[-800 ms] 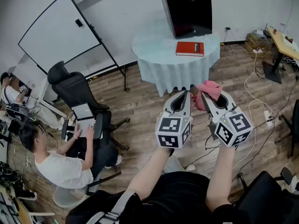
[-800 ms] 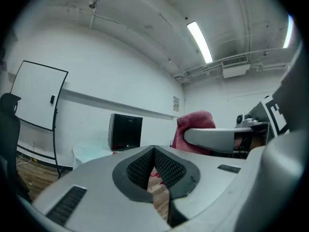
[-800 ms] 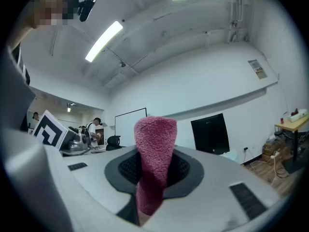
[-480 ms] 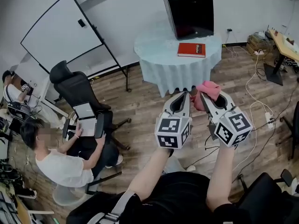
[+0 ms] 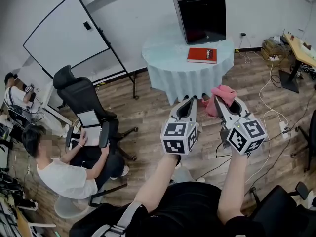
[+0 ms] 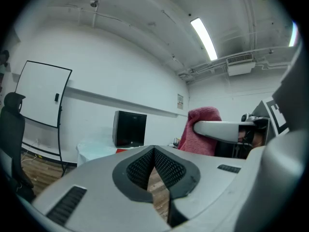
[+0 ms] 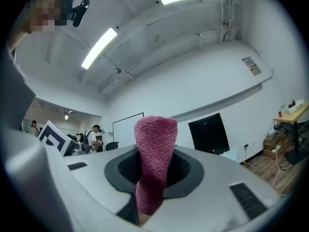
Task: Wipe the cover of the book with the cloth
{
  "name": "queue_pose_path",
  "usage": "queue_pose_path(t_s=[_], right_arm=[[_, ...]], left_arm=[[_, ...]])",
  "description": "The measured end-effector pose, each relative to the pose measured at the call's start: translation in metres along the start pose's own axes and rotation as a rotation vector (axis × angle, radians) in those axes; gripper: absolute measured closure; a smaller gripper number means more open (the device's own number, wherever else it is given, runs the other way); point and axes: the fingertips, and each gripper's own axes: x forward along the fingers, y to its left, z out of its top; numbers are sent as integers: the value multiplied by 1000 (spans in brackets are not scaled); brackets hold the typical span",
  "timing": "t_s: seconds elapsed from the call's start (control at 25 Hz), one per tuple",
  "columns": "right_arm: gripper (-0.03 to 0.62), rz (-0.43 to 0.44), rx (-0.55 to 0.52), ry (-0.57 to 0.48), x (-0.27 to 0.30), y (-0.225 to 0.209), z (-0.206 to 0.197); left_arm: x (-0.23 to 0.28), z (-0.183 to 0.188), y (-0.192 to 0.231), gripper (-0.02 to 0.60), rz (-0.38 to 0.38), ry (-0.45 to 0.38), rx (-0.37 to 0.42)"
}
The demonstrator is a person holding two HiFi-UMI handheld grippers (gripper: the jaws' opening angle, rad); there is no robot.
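We have the cloth (image 5: 222,93) pinched in the right gripper (image 7: 153,175), jaws closed on the pink terry with a fold standing past the tips. The left gripper (image 6: 153,152) is closed on nothing. Both hang well short of the table (image 5: 163,51), far ahead, where the book (image 5: 201,55) lies flat just in front of a black box (image 5: 200,14). To approach well, we should come in square to the table and bring the loose fold down flat on the cover. The empty left tool could steady the book's edge. The book is red and thin, with small pale print near its right edge. Its cover looks smooth, so it may slide.
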Motion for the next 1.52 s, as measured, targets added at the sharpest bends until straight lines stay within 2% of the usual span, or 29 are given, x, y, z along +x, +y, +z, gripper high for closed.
queue_pose_path(t_s=[0.2,0.32,0.4,0.52,0.6,0.76,0.84,0.96,1.04,1.2,1.36,1.52], right_arm=[[505,-39,35,-32,-7,-31,14],[505,-71,122,-96,-23,-61,15],[505,-95,167,-110,-23,-79,7],[505,-137,88,-18,8,-88,-11],[503,-114,35,29,29,-80,-15],[503,-23,39,52,59,-67,-24],[503,-23,31,86,73,-75,-35],[503,-65,79,86,90,-107,-44],[503,-117,109,78,101,-134,-50],[503,-210,91,95,145,-167,-50],[503,-166,84,59,215,-170,-34],[503,-107,89,154,276,-156,-59]], left_arm=[[11,5,-5,568,-4,2,-10],[9,-2,-15,568,-26,9,1],[8,-7,0,568,12,19,12],[15,-12,45,568,99,55,-12],[28,-17,60,568,113,80,-41],[69,-24,43,568,22,107,-37],[89,-29,35,568,-23,122,-33],[119,-39,43,568,-49,149,-37],[139,-44,58,568,-45,166,-41],[179,-37,111,568,-16,178,-41],[226,-24,154,568,-20,200,-37],[261,-12,199,568,-9,215,-64]])
